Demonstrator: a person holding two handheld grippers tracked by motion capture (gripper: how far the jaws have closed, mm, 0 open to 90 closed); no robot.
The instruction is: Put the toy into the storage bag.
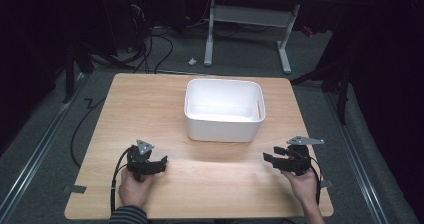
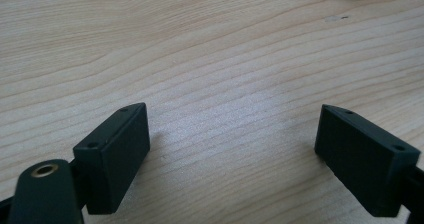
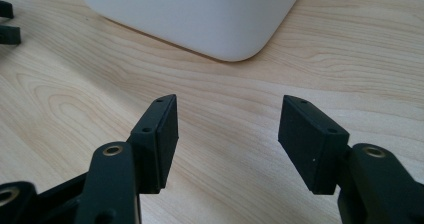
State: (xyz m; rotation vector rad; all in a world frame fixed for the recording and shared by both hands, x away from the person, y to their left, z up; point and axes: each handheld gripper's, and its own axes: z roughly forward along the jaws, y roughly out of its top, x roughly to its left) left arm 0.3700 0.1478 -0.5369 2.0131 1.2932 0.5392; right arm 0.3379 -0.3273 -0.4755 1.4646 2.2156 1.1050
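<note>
A white plastic bin [image 1: 224, 109] stands on the wooden table [image 1: 150, 99], at mid-width towards the far side; its inside looks empty. My left gripper [image 1: 162, 163] rests low over the near left of the table, held by a hand, its tips pointing right. In the left gripper view its jaws [image 2: 232, 129] stand wide apart over bare wood. My right gripper [image 1: 267, 159] sits at the near right and points left towards the bin's front corner. Its jaws [image 3: 227, 119] are open with nothing between them, and the bin [image 3: 200, 14] lies just beyond.
Black cables trail from both grippers, the left one off the table's left side to the floor [image 1: 80, 129]. A white-legged desk [image 1: 250, 19] stands behind the table. Bare wood lies between the two grippers in front of the bin.
</note>
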